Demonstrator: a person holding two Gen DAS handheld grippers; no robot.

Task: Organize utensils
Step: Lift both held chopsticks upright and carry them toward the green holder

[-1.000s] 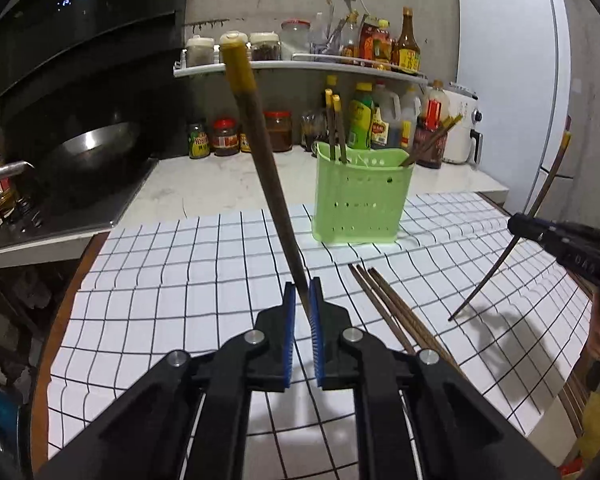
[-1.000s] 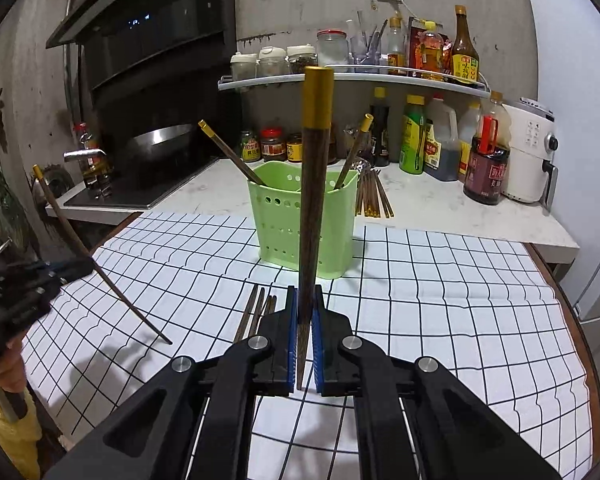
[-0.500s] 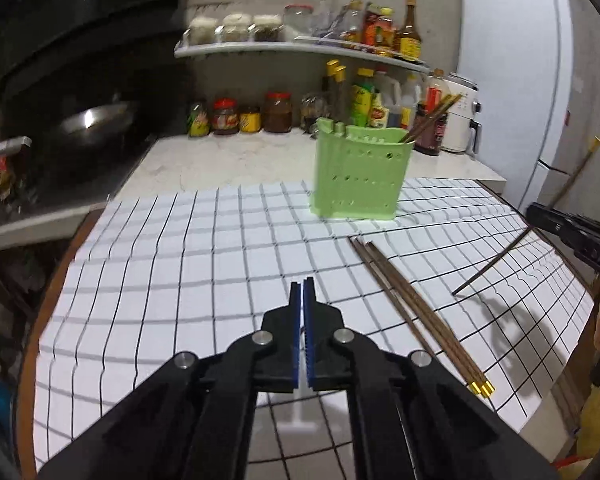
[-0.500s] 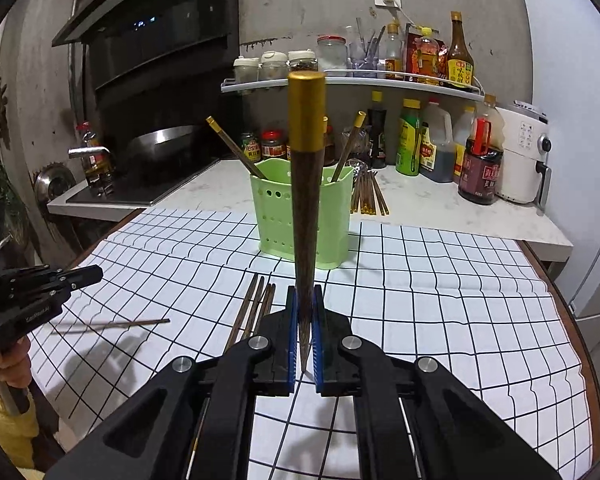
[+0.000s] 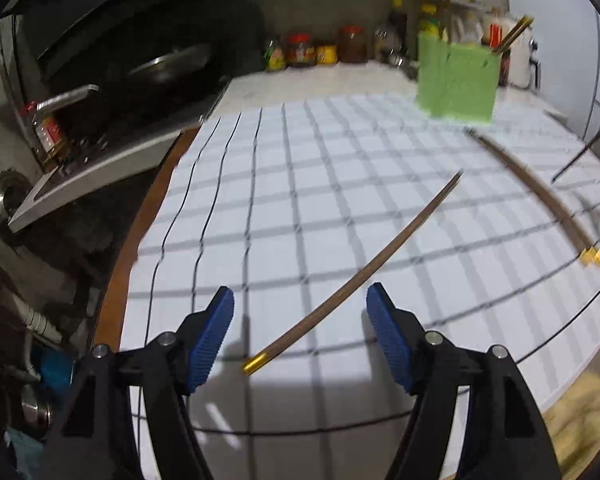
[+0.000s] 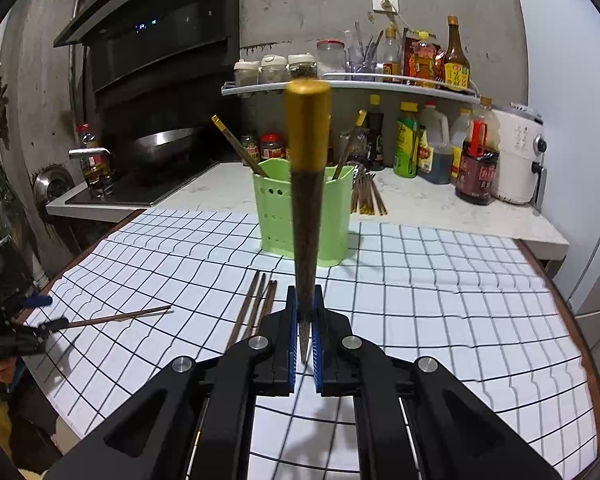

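Right wrist view: right gripper (image 6: 305, 330) clamped on upright chopstick (image 6: 306, 184), green holder (image 6: 300, 216) behind; left gripper (image 5: 300, 334) agape.

Beyond our fingertips we list: a white checked cloth (image 6: 440, 312) covering the table ahead of them; further ahead, a pale stone counter (image 6: 420, 208). Ahead and to the left, a black cooktop (image 6: 140, 192) carrying a steel wok (image 6: 160, 144), with a dark range hood (image 6: 160, 40) above. Straight ahead and high, a curved wall shelf (image 6: 340, 86) of jars and sauce bottles. Ahead to the right, a white air fryer (image 6: 518, 156) and a white refrigerator (image 6: 572, 120).
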